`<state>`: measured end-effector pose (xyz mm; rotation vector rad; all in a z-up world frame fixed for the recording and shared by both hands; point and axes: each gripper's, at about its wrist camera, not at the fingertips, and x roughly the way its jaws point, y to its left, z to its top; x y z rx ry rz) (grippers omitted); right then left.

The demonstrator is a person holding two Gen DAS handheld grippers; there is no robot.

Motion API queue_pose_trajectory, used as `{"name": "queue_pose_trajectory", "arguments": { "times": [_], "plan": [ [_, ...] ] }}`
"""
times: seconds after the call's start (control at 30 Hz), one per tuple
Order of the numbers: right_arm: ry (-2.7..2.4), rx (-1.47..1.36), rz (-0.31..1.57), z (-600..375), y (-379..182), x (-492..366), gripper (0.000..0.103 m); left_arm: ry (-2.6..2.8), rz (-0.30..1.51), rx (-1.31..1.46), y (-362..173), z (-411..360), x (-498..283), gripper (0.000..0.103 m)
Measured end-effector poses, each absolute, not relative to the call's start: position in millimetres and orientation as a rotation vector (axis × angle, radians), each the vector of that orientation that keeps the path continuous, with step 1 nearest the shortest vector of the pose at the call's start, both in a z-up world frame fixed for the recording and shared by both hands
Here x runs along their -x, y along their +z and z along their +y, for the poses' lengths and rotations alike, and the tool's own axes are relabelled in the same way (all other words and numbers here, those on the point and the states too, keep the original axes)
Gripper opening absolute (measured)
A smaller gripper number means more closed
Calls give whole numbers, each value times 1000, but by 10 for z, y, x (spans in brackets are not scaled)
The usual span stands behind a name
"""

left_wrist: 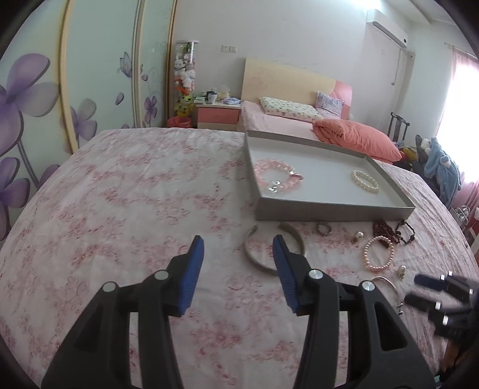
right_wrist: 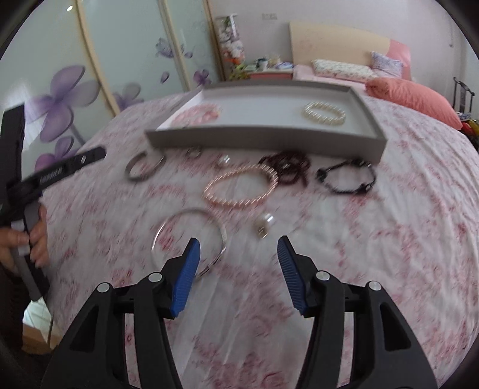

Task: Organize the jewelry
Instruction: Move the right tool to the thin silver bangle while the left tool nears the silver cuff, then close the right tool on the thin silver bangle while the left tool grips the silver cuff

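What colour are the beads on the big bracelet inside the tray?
Pale pink bracelet; clearest in the left wrist view.

Pink floral bedspread (left_wrist: 125, 191) across the near surface; far behind, a bed with cream headboard (left_wrist: 278, 80), patterned pillow (left_wrist: 287, 109), coral duvet (left_wrist: 356, 136); pink nightstand (left_wrist: 218, 115) left of it; purple-flower wardrobe doors (left_wrist: 36, 98) at left; air conditioner (left_wrist: 386, 27) high on the right

One grey tray (right_wrist: 263, 139); two bracelets inside: pink bead bracelet (left_wrist: 277, 176), white pearl bracelet (left_wrist: 365, 181); two tools: left tool (left_wrist: 238, 248), right tool (right_wrist: 238, 248); two pillows (left_wrist: 287, 109).
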<state>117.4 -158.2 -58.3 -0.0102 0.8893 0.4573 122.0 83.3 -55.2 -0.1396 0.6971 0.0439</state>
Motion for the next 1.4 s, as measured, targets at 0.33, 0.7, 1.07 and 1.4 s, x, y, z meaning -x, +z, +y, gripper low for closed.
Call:
{"name": "queue_pose_trajectory", "arguments": {
  "times": [0.33, 0.7, 1.07, 1.4],
  "plan": [
    [507, 150, 923, -1111, -655, -1186, 83, 38, 707, 159, -556, 855, -1261, 52],
    [513, 211, 897, -986, -659, -1206, 70, 39, 736, 158, -598, 832, -1317, 58],
    [455, 225, 929, -1441, -636, -1033, 70, 26, 774, 133, -675, 706, -1388, 67],
    [250, 106, 932, -2019, -667, -1472, 70, 33, 798, 123, -727, 652, -1431, 71]
  ]
}}
